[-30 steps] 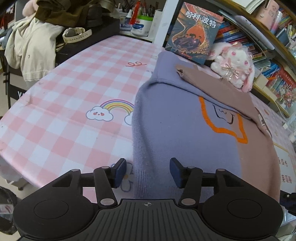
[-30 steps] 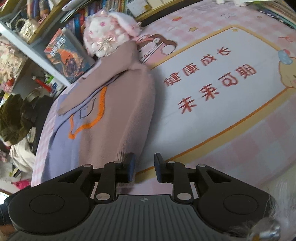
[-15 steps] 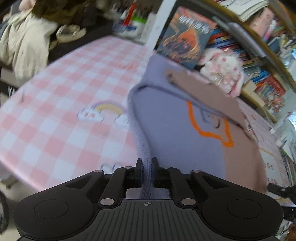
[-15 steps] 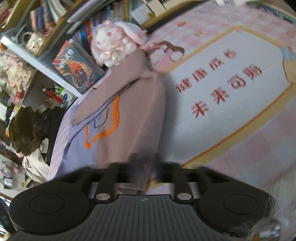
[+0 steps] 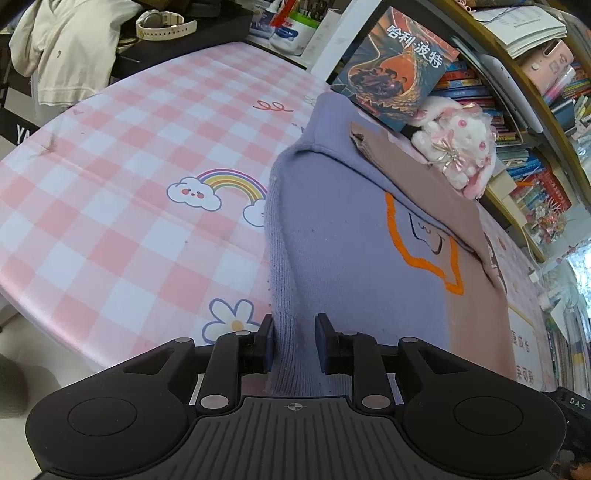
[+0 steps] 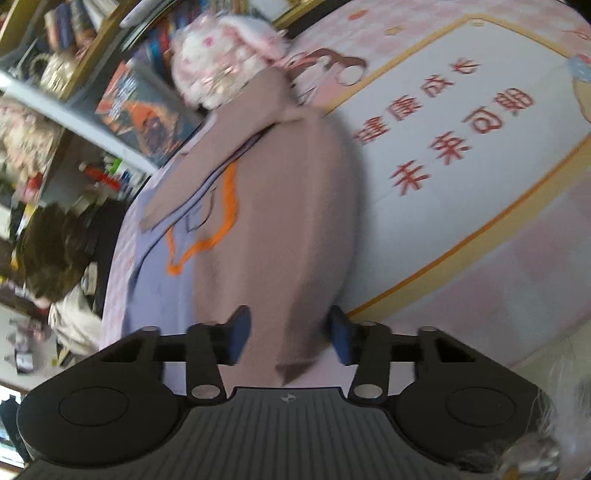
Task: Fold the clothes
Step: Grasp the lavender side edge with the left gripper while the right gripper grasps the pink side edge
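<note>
The left gripper [image 5: 294, 343] and right gripper [image 6: 291, 338] both stand parted, the sweater's [image 5: 343, 236] hem lying loose between their fingers.

We count one lavender-and-mauve knit sweater [image 5: 351, 236] with an orange outline, one pink checked tablecloth [image 5: 122, 192], one white-and-pink plush rabbit [image 5: 461, 144], one dark illustrated hardcover book [image 5: 395, 70], one cream wristwatch [image 5: 164, 26], and two black two-finger grippers: left gripper [image 5: 294, 341], right gripper [image 6: 290, 338].

Bright even light, fisheye-bent edges, right wrist view motion-blurred
</note>
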Available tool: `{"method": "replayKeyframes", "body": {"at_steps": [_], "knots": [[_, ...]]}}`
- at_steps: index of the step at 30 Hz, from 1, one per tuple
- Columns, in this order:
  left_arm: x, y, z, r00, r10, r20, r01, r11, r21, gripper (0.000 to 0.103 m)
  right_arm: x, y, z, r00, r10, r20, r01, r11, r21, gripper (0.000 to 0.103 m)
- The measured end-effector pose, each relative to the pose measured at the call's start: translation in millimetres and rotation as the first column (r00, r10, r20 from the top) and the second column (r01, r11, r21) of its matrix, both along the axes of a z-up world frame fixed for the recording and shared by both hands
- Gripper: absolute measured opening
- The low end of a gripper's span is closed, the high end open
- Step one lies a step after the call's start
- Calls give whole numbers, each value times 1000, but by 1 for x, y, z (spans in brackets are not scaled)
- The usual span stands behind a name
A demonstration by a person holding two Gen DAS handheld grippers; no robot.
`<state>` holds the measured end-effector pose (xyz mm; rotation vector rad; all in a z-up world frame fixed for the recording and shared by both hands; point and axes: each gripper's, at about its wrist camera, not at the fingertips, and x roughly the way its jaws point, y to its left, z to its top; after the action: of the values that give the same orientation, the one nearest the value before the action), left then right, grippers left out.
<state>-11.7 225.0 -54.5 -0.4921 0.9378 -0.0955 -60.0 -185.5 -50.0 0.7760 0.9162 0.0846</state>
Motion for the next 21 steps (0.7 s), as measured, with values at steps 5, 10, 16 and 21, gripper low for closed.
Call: {"method": "replayKeyframes", "body": {"at_steps": [5,10,16,21], "knots": [[1,-1,0,1000,-12,0,12,1000,-1,23,0,3,-4,1000,11,-18,-12,1000,-26,14],[0,-3,0,1000,-19,-3,19,1000,6,5,-6,-2,-3,1000,-2,-7,2,1000,-20,10],[-10,-5,3,1000,-14,12,14,1000,5,4,-17,-5,7,1000,6,29,-5,1000,-27,10],[-30,-3,7,1000,7,24,-6,999,-34,4,-33,-13,12,999,4,43,-4,1000,-14,10]]}}
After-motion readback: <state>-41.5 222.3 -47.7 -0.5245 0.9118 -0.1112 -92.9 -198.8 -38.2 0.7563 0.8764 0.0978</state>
